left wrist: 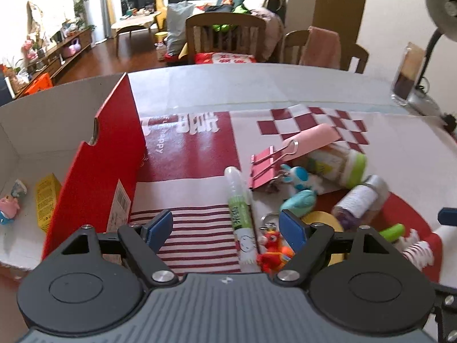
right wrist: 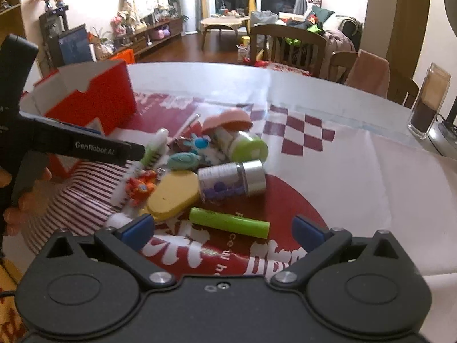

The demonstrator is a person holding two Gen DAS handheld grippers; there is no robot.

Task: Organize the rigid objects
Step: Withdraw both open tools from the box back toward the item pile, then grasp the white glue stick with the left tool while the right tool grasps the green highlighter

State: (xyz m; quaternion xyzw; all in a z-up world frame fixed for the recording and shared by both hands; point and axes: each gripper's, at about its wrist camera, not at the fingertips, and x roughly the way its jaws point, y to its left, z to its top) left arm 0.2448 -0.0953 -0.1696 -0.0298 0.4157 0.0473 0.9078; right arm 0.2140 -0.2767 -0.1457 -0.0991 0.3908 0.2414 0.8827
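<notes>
A pile of small objects lies on a red and white mat (left wrist: pixel 200 157). In the left wrist view my open left gripper (left wrist: pixel 227 228) hovers over a green and white glue stick (left wrist: pixel 240 214) and a red toy keychain (left wrist: pixel 271 248). A pink binder clip (left wrist: pixel 264 168), a teal toy (left wrist: pixel 298 200), a green-capped bottle (left wrist: pixel 342 165) and a silver-capped bottle (left wrist: pixel 360 200) lie beyond. In the right wrist view my open right gripper (right wrist: pixel 225 230) is just above a green tube (right wrist: pixel 230 223), near a yellow oval case (right wrist: pixel 172 194) and the silver-capped bottle (right wrist: pixel 231 181).
An open red box (left wrist: pixel 85 177) stands at the left and holds a yellow carton (left wrist: pixel 45 203) and a pig figure (left wrist: pixel 8 208). A glass jar (right wrist: pixel 428 105) and a desk lamp (left wrist: pixel 440 14) stand at the far right. Chairs (left wrist: pixel 225 40) stand behind the table.
</notes>
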